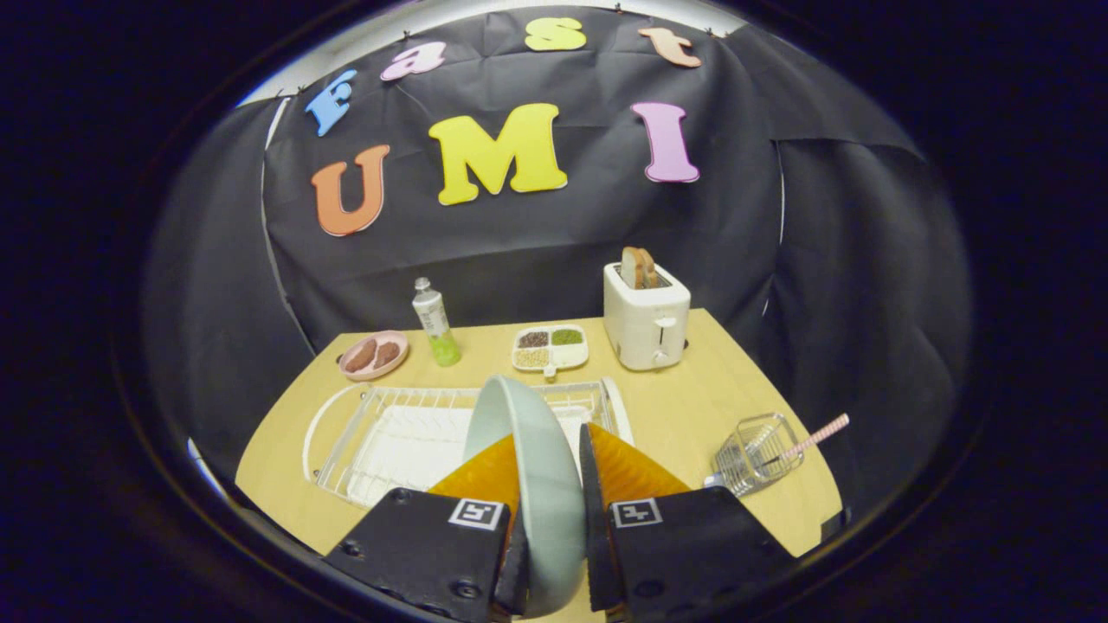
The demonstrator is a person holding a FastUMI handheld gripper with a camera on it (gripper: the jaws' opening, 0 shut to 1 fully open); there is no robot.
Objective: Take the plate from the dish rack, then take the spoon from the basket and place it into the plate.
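The gripper (pixel 549 484) has both fingers clamped on the pale grey-green round plate (pixel 528 484), which stands on edge between them, its long axis running away from the camera, above the white wire dish rack (pixel 389 433) at the wooden table's (pixel 684 407) near edge. Near the table's right edge, a clear wire basket (pixel 757 450) lies tipped, the pink-striped spoon handle (pixel 814 437) jutting toward that edge. The plate's lower rim is hidden behind the fingers.

Fisheye camera on the gripper (pixel 550 519), looking forward along its jaws, slightly down over the table (pixel 692 407), booth wall beyond
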